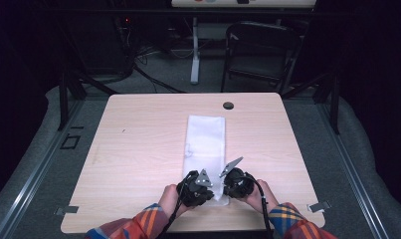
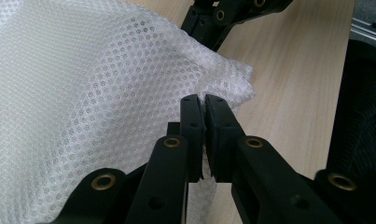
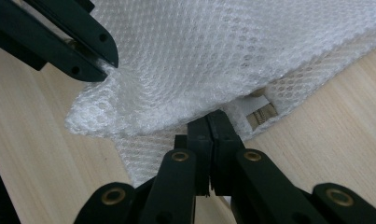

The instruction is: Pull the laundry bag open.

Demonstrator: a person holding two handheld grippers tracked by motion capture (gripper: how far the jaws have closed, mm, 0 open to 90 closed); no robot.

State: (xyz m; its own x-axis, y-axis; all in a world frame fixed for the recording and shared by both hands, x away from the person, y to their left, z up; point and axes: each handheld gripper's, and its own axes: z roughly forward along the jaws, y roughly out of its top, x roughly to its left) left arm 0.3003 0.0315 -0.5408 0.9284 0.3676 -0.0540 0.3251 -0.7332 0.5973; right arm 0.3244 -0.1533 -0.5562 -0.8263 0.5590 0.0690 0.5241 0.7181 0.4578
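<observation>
Plaid sleeves [image 1: 287, 221] and two hands enter at the near edge of a pale wood worktop [image 1: 138, 149], each hand holding a black claw at the near end of a white mesh cloth [image 1: 205, 142]. That cloth lies as a long folded strip down the middle of the worktop, running from the near edge toward a dark round grommet [image 1: 228, 105] close to the far edge. From the left claw's own camera, the left claw [image 2: 204, 105] has its two jaws pressed together with a fold of the white mesh cloth [image 2: 83, 93] caught between them, the fabric's corner bunched up just past the tips and the other claw's black links visible beyond it. From the right claw's camera, the right claw [image 3: 209, 119] is likewise closed, its jaws meeting under the raised edge of the white mesh cloth [image 3: 213, 56], which drapes over the tips; the pinch itself is partly hidden by the fabric, but the cloth appears to be gripped there. A small white tag with a brass-coloured piece [image 3: 262, 112] peeks from under the lifted layer beside those jaws. In the high view the left claw [image 1: 197, 188] and right claw [image 1: 238, 181] sit close together, a grey three-cornered plate atop each. Beyond the worktop stand a dark folding chair [image 1: 260, 52] and a white table leg [image 1: 195, 50] on grey carpet.
</observation>
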